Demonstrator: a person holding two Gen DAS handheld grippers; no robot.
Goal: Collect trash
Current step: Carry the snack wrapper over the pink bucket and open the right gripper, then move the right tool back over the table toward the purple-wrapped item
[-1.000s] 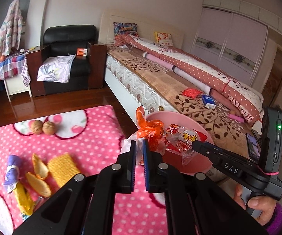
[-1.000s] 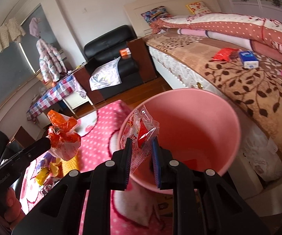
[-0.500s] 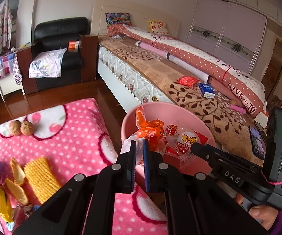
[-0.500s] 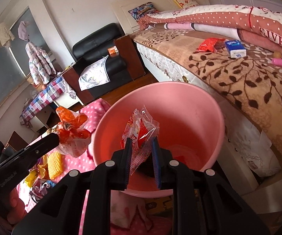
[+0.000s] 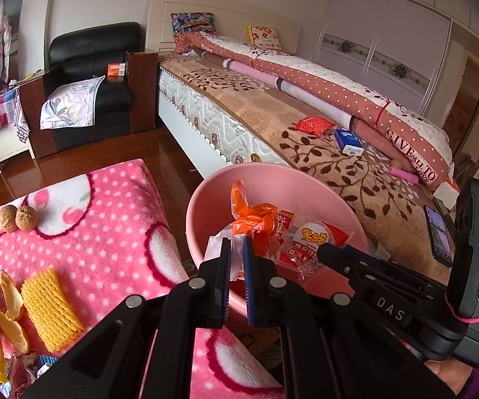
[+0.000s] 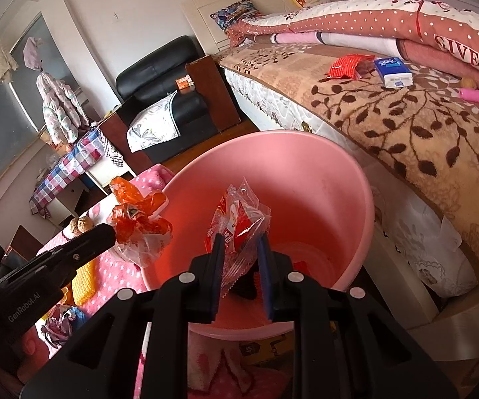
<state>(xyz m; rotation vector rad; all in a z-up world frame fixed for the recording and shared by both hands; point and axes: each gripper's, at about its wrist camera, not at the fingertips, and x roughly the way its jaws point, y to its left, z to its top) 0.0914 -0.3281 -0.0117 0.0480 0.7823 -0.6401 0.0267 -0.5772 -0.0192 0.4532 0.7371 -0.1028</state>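
The pink bucket (image 6: 322, 179) gapes at frame centre, bed (image 6: 405, 126) close on the right. Right fingers (image 6: 239, 249) pinch a red-and-clear wrapper (image 6: 239, 219) over its mouth; left fingers (image 5: 236, 249) clamp an orange wrapper (image 5: 252, 216) above the rim.

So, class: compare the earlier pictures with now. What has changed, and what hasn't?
Both tongs have carried their wrappers closer over the pink bucket. The left tongs still grip the orange wrapper, the right tongs the red-and-clear packet. Nothing released.

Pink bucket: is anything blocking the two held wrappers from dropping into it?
Nothing visible. The right gripper holds the red wrapper over the open pink bucket; the left gripper holds the orange wrapper at its rim.
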